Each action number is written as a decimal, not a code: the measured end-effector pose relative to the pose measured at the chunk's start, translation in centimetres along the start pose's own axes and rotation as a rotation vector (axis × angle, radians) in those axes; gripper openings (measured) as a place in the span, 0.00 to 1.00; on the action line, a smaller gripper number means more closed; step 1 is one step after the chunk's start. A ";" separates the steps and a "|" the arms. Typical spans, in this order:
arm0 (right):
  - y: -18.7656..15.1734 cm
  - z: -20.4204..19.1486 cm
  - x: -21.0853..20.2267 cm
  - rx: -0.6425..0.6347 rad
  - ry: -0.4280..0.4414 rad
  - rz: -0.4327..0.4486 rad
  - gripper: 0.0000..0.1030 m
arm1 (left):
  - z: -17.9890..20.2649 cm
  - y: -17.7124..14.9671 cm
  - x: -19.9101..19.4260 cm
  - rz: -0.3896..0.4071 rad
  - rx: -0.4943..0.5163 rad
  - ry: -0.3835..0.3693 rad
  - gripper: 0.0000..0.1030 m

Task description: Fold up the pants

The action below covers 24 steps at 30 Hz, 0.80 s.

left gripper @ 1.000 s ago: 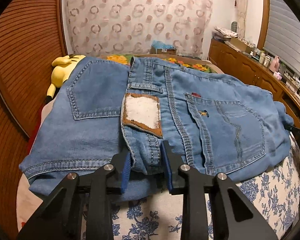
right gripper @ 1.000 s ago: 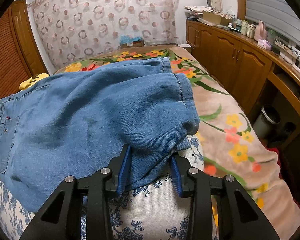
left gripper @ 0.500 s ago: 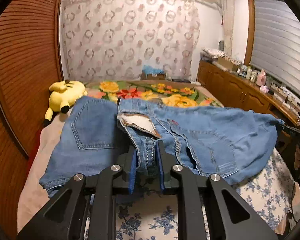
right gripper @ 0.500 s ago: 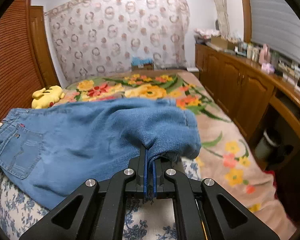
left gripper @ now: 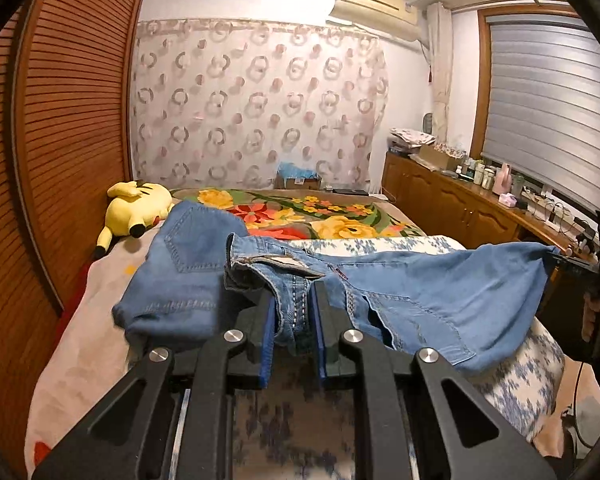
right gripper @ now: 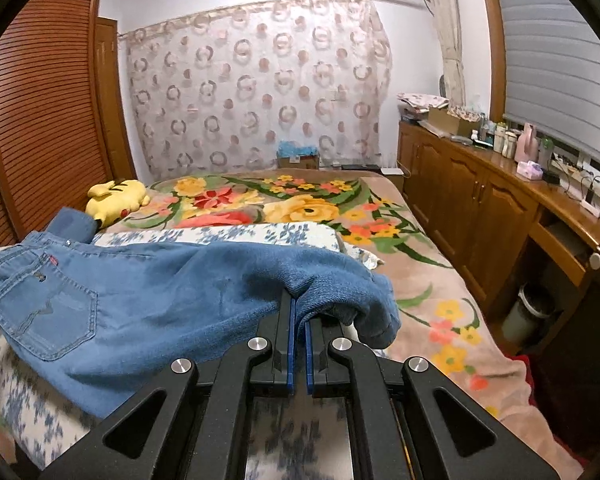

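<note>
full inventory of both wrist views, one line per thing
jeans: 1, blue denim, lifted over bed's near end
plush toy: 1, yellow, far left of bed
floral blanket: 1, tan with flowers, on bed
blue-print cover: 1, white and blue, under jeans
cabinet: 1, brown wood, right wall
curtain: 1, ring pattern, back wall
left tongs: black, blue pads, shut on waistband
right tongs: black, shut on jeans edge
</note>
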State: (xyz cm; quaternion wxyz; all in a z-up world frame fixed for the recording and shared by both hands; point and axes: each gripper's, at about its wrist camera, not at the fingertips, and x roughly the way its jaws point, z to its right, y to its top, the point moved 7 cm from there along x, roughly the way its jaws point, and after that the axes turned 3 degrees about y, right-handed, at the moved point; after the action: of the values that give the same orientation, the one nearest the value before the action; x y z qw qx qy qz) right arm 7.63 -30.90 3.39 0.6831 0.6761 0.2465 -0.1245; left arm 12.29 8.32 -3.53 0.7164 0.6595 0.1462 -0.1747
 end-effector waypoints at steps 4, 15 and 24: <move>-1.5 0.0 -2.1 0.000 0.008 0.011 0.03 | -0.4 -1.4 -2.0 0.006 -0.009 0.005 0.17; -4.4 0.3 -6.2 0.014 0.077 -0.026 0.03 | -1.0 -4.7 -5.9 -0.012 -0.011 0.022 0.14; -7.4 2.3 -2.3 0.070 0.104 -0.142 0.03 | -2.1 -9.2 -4.1 -0.120 -0.012 0.071 0.14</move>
State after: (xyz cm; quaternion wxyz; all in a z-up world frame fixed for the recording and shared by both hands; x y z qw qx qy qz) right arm 2.36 -33.95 -1.89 0.6347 0.6859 0.3247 -0.1458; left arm 4.58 9.97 -10.18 0.7030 0.6509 0.2117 -0.1930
